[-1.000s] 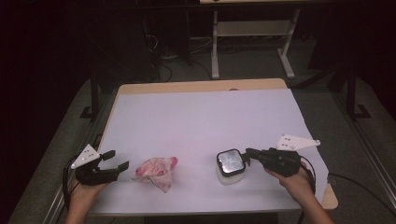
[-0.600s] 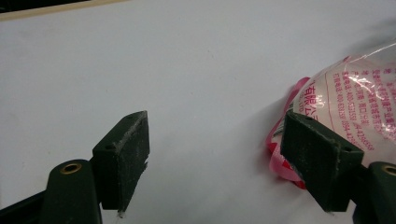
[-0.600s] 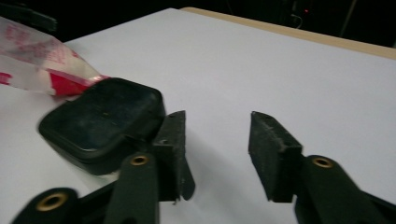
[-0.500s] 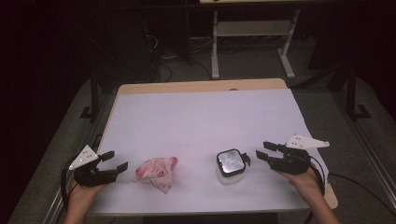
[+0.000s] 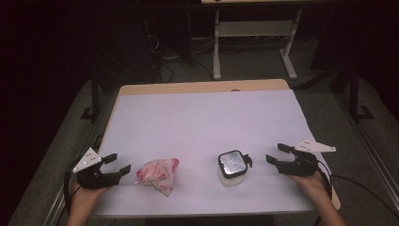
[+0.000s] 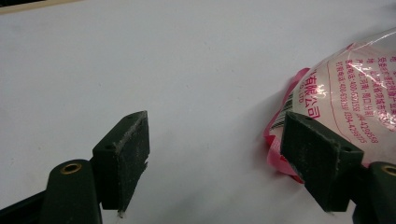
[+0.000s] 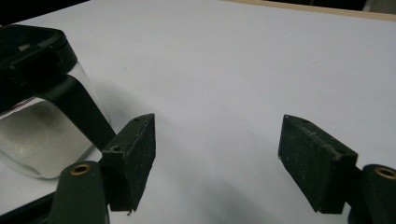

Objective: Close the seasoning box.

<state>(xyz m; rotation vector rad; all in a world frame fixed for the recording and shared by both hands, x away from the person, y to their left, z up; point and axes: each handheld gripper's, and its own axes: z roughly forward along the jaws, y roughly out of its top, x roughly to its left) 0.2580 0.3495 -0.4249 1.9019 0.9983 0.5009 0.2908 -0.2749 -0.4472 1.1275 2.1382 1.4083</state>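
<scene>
My right gripper [image 5: 278, 158] has just been opening, nothing between its jaws, so the jar [image 5: 232, 167] stands free; left gripper [image 5: 115, 165] waits open beside the bag [image 5: 157, 173].

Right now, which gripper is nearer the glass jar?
Right. The right gripper sits just right of the glass jar, apart from it; the left gripper is beyond the pink bag.

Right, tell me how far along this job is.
Done: the clear container with the black lid stands on the white table cover, and the right hand-held gripper has just been opening, nothing between its jaws, the container beside it. In hand: nothing; the left hand-held gripper sits open beside the pink-printed plastic bag, not gripping it. Left, probably: handling the bag.
</scene>
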